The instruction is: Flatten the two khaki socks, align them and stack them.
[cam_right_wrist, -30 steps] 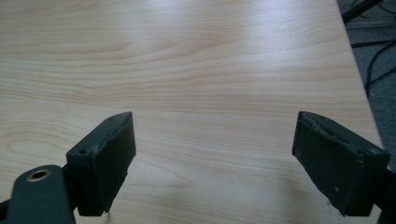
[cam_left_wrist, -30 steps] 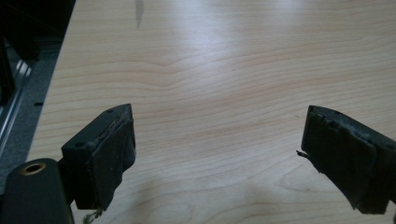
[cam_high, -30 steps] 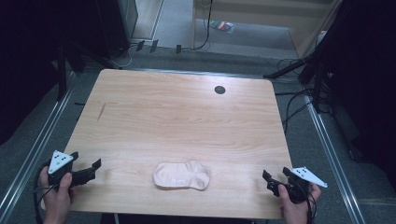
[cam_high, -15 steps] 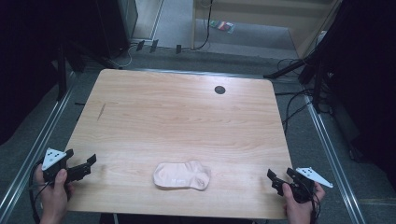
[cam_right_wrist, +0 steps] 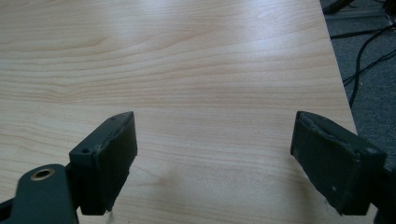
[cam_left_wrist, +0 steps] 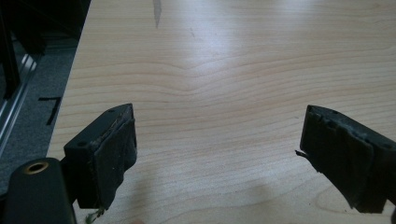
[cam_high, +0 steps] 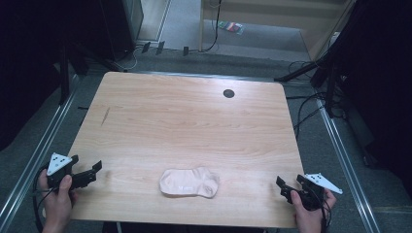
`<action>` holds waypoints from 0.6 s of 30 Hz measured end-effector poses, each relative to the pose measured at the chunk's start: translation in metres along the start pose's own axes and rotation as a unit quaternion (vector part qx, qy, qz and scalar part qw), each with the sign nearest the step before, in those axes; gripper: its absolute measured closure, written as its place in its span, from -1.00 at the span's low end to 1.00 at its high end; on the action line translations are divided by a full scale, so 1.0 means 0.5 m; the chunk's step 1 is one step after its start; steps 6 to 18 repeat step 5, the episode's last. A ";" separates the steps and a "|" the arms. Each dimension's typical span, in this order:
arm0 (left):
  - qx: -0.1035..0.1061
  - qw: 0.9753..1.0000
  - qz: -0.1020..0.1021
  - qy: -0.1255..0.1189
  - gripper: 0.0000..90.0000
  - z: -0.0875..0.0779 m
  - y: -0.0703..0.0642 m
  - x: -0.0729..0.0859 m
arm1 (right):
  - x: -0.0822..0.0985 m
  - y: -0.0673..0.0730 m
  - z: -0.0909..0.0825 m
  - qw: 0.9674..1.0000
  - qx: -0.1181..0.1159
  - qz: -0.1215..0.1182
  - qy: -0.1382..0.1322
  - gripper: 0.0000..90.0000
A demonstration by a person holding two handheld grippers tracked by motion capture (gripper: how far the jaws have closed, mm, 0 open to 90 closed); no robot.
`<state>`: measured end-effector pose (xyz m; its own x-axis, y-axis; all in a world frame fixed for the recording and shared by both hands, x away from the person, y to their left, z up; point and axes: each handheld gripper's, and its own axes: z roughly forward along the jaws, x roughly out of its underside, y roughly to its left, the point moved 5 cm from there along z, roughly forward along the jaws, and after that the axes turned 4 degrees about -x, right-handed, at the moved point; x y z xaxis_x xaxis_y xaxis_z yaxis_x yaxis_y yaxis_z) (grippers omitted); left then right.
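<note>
— What's the high view give you?
— The sock (cam_high: 190, 182) lies flat near the table's (cam_high: 184, 121) front edge, between my left tongs (cam_high: 95, 170) and right tongs (cam_high: 283, 188), well apart from both.
— Left gripper view?
— My left tongs (cam_left_wrist: 217, 154) gape wide, empty, over bare wood.
— Right gripper view?
— Right tongs (cam_right_wrist: 212, 156) wide open too, holding nothing

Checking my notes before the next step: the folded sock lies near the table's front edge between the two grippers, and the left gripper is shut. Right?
Not quite. The left gripper is open, its jaws wide apart in the left gripper view. The sock does lie near the table's front edge between both grippers.
</note>
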<state>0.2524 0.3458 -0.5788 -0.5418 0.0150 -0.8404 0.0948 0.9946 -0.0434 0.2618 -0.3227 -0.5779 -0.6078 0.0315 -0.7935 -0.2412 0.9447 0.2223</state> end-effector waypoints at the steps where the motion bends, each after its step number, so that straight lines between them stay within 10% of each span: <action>1: -0.001 1.000 0.002 0.001 -0.75 0.000 -0.001 0.000 | 0.000 0.000 0.000 1.000 0.000 0.000 0.000 -0.67; 18: 0.000 1.000 0.003 0.004 -0.75 0.002 -0.002 0.000 | 0.000 0.001 0.001 1.000 -0.003 0.000 0.001 -0.68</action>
